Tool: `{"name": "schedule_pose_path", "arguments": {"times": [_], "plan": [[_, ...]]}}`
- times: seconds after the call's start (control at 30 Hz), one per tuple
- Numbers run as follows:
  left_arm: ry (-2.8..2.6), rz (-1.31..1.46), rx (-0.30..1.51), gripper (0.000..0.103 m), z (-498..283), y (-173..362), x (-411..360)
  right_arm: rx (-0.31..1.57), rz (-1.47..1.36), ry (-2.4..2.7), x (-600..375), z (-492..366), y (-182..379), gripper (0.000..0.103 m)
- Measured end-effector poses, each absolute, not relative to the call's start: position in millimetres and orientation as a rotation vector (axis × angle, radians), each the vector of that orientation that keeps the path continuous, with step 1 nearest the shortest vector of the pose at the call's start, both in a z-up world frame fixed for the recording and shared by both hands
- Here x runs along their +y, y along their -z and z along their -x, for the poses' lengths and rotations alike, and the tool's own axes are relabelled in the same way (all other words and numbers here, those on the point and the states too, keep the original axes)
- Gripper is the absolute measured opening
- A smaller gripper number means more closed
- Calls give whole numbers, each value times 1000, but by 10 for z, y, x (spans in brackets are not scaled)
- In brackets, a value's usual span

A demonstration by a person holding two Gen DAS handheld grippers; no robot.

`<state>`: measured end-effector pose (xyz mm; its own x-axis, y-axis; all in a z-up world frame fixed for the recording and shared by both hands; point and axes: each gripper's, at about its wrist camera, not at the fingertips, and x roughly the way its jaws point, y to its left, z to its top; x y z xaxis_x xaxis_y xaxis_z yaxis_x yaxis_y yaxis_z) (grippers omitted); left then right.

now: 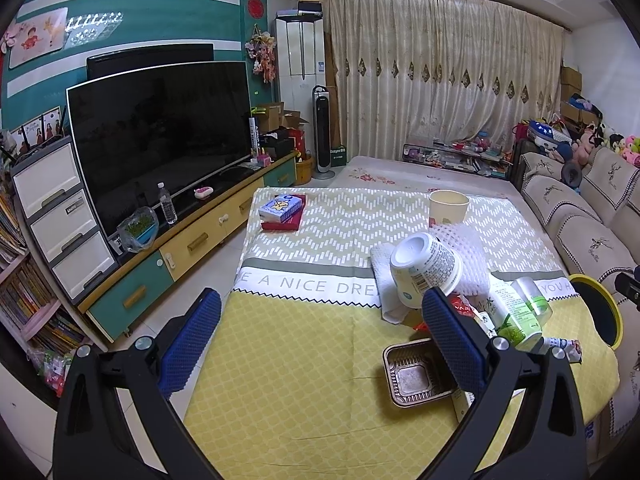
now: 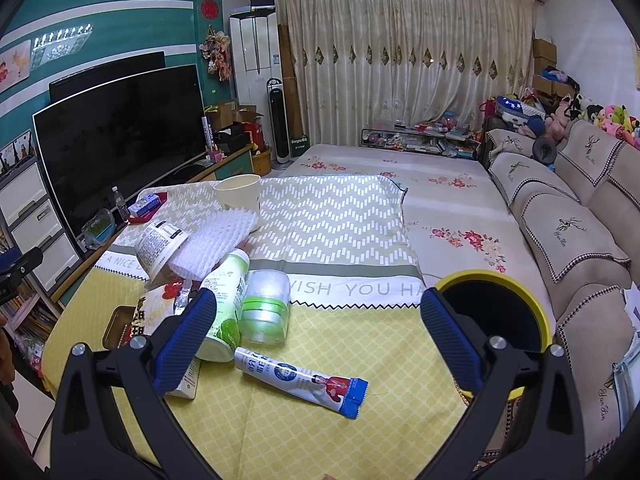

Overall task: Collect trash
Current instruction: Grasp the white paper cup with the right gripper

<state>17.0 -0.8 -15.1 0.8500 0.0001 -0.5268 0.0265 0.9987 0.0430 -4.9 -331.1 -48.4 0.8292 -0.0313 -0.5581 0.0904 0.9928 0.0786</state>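
Trash lies in a heap on the yellow and green cloth (image 2: 360, 420): a tipped white cup (image 1: 426, 266), white foam netting (image 2: 218, 238), a green-labelled bottle (image 2: 224, 304), a clear jar with a green lid (image 2: 266, 306), a long snack sachet (image 2: 302, 380) and a foil tray (image 1: 412, 374). A yellow-rimmed black bin (image 2: 494, 314) stands at the table's right edge. My left gripper (image 1: 320, 336) hangs open over the cloth, left of the heap. Just as wide open, my right gripper (image 2: 318, 332) sits above the sachet, with the bin behind its right finger.
An upright paper cup (image 1: 449, 206) and a tissue pack on a red box (image 1: 282, 210) sit at the far end. A TV (image 1: 160, 132) on a low cabinet runs along the left. A sofa (image 2: 568, 216) lines the right side.
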Motion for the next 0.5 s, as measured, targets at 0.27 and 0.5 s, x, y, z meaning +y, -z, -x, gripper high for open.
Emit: {"name": "schedule_pose_path", "arguments": {"times": [0.27, 0.5], "plan": [[16, -47, 569, 99, -285, 198, -28, 613, -63, 8, -3215, -163, 495, 97], [16, -43, 593, 99, -463, 253, -3, 656, -52, -123, -3035, -742, 401, 97]]}}
